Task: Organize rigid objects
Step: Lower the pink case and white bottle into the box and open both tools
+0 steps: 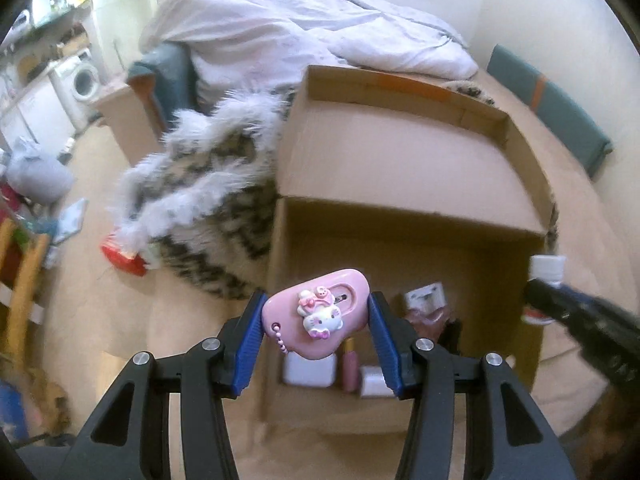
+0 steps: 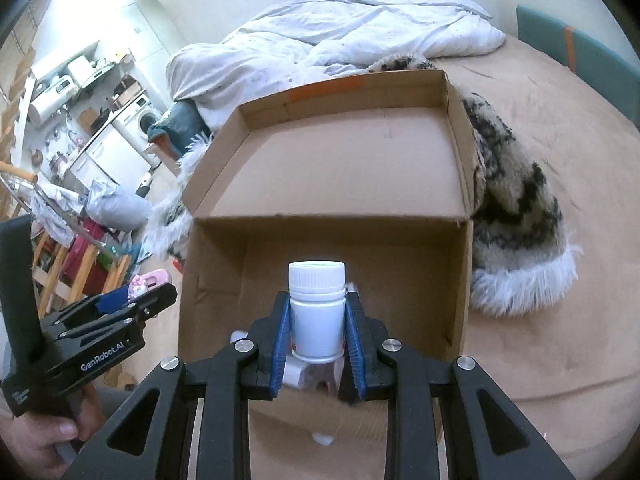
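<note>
My left gripper [image 1: 316, 312] is shut on a pink heart-shaped case [image 1: 316, 314] with a white cat figure and a bead chain, held above the near left part of an open cardboard box [image 1: 404, 236]. My right gripper [image 2: 317, 312] is shut on a white pill bottle [image 2: 317, 312] with a ribbed cap, upright over the same box [image 2: 332, 240]. In the right wrist view the left gripper [image 2: 136, 294] shows at the left with the pink case [image 2: 150, 280]. In the left wrist view the bottle [image 1: 546, 270] shows at the right edge. Small white blocks [image 1: 308, 370] and a pink tube [image 1: 350, 364] lie in the box.
The box sits on a tan bed cover [image 2: 540, 280] with its lid flap [image 2: 340, 160] folded back. A furry black-and-white throw [image 1: 208, 208] lies beside and behind it, a white duvet [image 2: 340, 32] beyond. A red packet [image 1: 122, 258] lies at the left. A hand [image 2: 36, 444] grips the left tool.
</note>
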A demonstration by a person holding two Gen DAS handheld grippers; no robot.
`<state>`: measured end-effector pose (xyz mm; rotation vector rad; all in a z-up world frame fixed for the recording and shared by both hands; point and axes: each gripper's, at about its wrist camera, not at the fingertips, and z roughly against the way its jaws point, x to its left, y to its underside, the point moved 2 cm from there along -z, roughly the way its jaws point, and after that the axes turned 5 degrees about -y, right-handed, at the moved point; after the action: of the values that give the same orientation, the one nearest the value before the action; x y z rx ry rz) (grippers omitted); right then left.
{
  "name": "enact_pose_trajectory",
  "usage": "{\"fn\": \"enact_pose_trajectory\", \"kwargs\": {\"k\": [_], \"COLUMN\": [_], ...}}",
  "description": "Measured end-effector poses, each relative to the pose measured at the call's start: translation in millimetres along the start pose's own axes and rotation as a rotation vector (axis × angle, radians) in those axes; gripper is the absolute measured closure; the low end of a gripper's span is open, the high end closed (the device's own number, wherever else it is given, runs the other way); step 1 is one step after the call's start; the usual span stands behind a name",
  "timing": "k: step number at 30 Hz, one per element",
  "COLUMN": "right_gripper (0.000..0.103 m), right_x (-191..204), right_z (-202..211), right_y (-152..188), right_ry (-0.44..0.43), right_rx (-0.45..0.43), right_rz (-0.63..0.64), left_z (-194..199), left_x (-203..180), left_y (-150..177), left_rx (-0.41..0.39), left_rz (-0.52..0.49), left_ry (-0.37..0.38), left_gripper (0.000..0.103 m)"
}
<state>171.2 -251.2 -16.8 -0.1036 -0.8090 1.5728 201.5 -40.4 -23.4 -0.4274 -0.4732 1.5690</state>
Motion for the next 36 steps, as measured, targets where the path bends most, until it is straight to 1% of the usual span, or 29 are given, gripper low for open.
{"fn": "enact_pose_trajectory", "kwargs": {"k": [5,8,11,16,21,25,29,36], "right_gripper": [0.075,0.075,0.075,0.075,0.075,0.075,0.075,0.075], "right_x": [-16,-25,-29,-32,-28,-32,-33,-32], "right_z": [-27,-42,-52,-69,-81,-89,-93,-99], "right_y": [6,15,22,27,24,23,24,22], "right_ry": [-0.001,0.007,0.015,0.034,0.051,0.056,0.067,0.08], "right_rx": [0.03,0.063,0.085,0.127,0.142,0.16,0.17,0.18], "right_rz": [-0.033,-0.049,-0.05,-0.052,-0.038,-0.048,-0.053,-0.052], "left_z": [-26,-44,-56,-65,-72,-73,-76,-75], "left_x": [-9,-12,-20,-24,-26,-26,-24,-22], "left_y": [2,9,17,22,29,32,32,31], "left_rx": [0.012,0.03,0.044,0.052,0.065,0.066,0.077,0.065], "left_rz": [-0.026,-0.035,-0.078,-0.076,-0.098,-0.099,-0.081,-0.076], "left_ry": [-0.008,0.014,0.037,0.038,0.051,0.044,0.052,0.031], "left_gripper": [0.056,0.056,0.056,0.056,0.056,0.056,0.056,0.056]}}
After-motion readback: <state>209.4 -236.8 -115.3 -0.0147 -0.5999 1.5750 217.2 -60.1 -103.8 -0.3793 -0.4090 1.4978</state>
